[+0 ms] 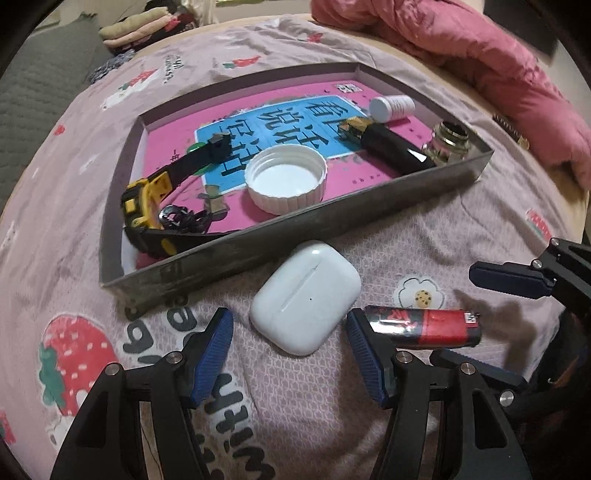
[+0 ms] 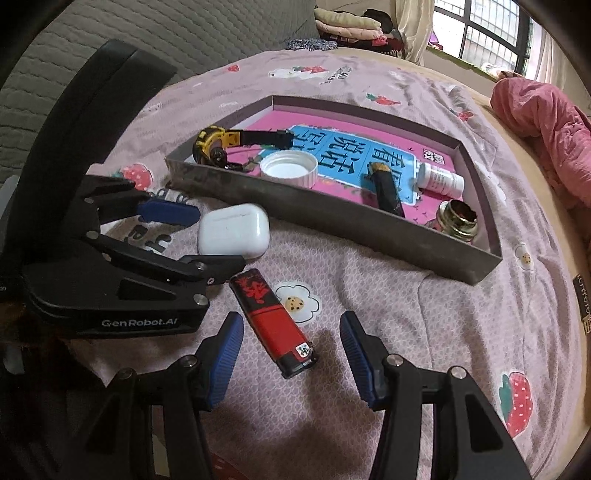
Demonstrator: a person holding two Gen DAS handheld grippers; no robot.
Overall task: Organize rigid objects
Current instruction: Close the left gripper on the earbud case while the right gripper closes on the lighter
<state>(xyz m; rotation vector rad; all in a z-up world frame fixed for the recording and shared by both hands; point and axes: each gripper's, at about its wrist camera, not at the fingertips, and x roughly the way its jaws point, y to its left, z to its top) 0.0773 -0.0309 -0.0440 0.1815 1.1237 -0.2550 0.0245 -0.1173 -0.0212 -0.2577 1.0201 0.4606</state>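
Note:
A white earbud case point(image 1: 306, 295) lies on the strawberry-print sheet just in front of the shallow grey box point(image 1: 295, 225). My left gripper point(image 1: 289, 317) is open, its blue pads point(image 1: 218, 347) on either side of the case's near end without pressing on it. To the right lies a red and black lighter point(image 1: 424, 326). In the right wrist view the lighter point(image 2: 273, 325) lies slanted between the spread fingers of my open right gripper point(image 2: 290, 325), untouched. The left gripper point(image 2: 221, 240) shows there flanking the case point(image 2: 232, 230).
The box point(image 2: 332, 214) holds a yellow-black watch point(image 1: 155, 206), a white lid point(image 1: 286, 177), a black tube point(image 1: 391, 146), a small white bottle point(image 1: 393, 107) and a metal-necked jar point(image 1: 448, 142). A pink quilt point(image 1: 480, 62) lies at the far right. Folded clothes point(image 1: 140, 31) sit at the back.

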